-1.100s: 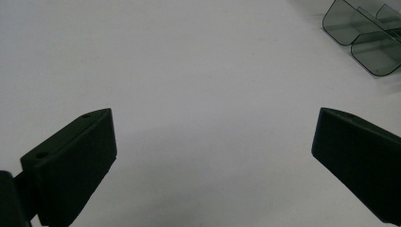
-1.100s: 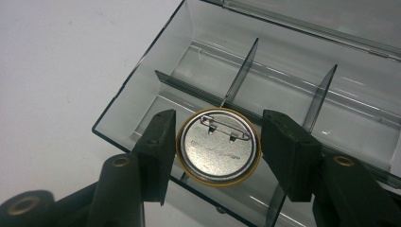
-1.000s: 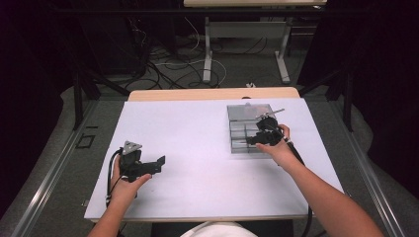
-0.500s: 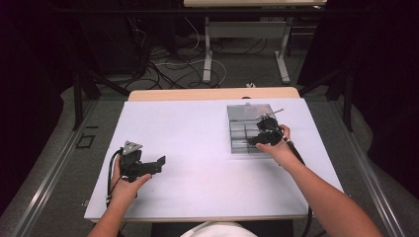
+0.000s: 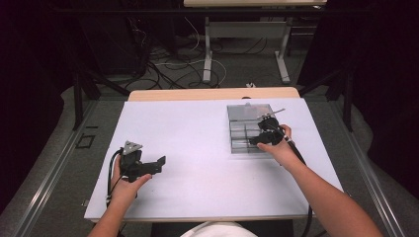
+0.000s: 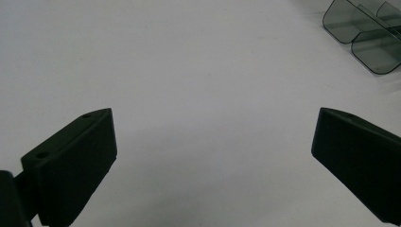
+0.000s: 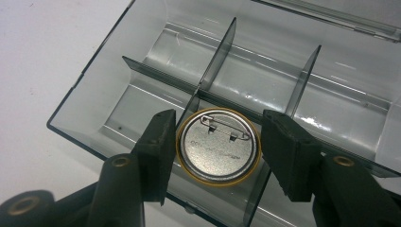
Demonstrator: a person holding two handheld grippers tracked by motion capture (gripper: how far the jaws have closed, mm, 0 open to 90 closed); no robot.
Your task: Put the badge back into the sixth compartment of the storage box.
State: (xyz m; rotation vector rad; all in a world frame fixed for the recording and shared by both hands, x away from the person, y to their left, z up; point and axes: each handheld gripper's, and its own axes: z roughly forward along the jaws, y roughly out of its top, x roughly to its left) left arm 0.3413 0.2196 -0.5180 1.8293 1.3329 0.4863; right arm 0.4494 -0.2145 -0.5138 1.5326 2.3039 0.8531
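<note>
A round pin badge [image 7: 218, 158] with a gold rim shows its silver back and safety pin. My right gripper [image 7: 218, 137] is shut on it by its edges and holds it above the dividers of a clear smoky compartment box [image 7: 113, 75]. In the high view that box [image 5: 243, 114] lies at the right of the white table [image 5: 197, 128], with my right gripper [image 5: 261, 138] over its near right part. My left gripper [image 5: 159, 163] hovers low over the table's near left. It stands open [image 6: 213, 156] with nothing between its jaws.
The box's open lid lies flat on its far side. A corner of the box [image 6: 364, 33] shows far off in the left gripper view. Cables and desk legs [image 5: 207, 49] cover the floor beyond the table's wooden far edge [image 5: 212, 94].
</note>
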